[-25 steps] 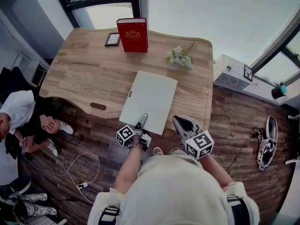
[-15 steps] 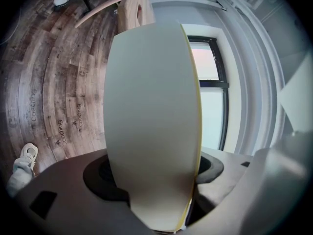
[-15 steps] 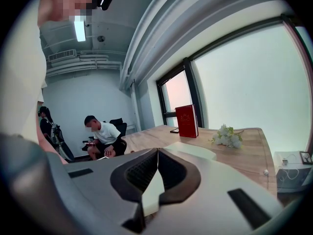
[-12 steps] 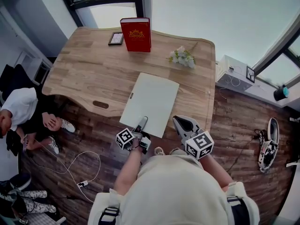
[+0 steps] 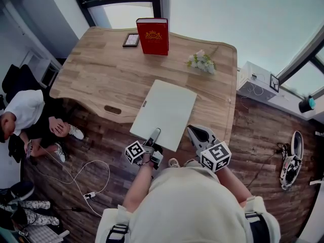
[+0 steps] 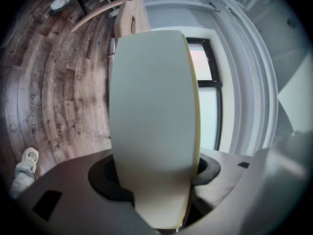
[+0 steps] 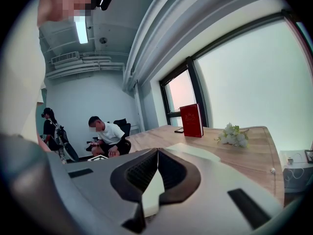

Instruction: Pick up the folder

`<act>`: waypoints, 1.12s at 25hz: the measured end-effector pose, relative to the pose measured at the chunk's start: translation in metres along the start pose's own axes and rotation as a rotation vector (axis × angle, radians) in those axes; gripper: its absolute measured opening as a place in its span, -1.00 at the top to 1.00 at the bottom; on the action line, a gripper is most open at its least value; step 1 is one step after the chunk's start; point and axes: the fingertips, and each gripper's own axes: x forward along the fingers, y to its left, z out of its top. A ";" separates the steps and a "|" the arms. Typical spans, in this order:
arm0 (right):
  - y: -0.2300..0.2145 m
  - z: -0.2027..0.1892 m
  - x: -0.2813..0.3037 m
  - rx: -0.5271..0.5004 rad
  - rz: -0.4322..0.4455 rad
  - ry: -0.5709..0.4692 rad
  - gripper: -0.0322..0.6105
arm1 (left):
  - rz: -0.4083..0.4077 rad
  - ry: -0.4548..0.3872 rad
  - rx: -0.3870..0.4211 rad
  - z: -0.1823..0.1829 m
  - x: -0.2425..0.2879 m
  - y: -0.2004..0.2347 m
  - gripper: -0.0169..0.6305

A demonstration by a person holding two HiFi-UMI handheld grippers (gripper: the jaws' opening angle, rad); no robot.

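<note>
Table [image 5: 101,70]: wooden, standing below tall windows; a red book [image 5: 153,36] and flowers [image 5: 202,62] are sitting along its far edge.
Head view: the pale folder [image 5: 164,113] is lying flat at the table's near edge, overhanging it; the left gripper [image 5: 153,135] is reaching onto that overhang, and the right gripper [image 5: 195,131] is hovering just beside it.
Left gripper view: jaws are closing with the folder between them, seemingly not pressing yet.
Right gripper view: jaws are resting together, empty.

1. A red book [image 5: 153,36] stands upright at the far edge of the wooden table [image 5: 101,75].
2. A small picture frame [image 5: 131,40] lies just beside it.
3. White flowers [image 5: 202,62] lie near the book.
4. A person in white [image 5: 23,113] sits near the table.
</note>
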 end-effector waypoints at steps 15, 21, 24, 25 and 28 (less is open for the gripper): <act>0.006 0.000 0.000 0.007 0.013 -0.015 0.84 | -0.095 -0.085 -0.062 0.006 -0.043 -0.027 0.06; 0.007 -0.001 0.000 0.008 0.009 -0.019 0.84 | -0.150 -0.114 -0.091 0.007 -0.059 -0.044 0.06; 0.004 -0.002 -0.001 0.010 0.005 -0.020 0.84 | -0.166 -0.119 -0.072 0.008 -0.063 -0.054 0.06; 0.004 -0.002 -0.001 0.010 0.004 -0.021 0.84 | -0.170 -0.120 -0.066 0.008 -0.065 -0.058 0.06; 0.003 0.000 -0.002 0.011 0.002 -0.024 0.84 | -0.185 -0.127 -0.056 0.008 -0.071 -0.071 0.06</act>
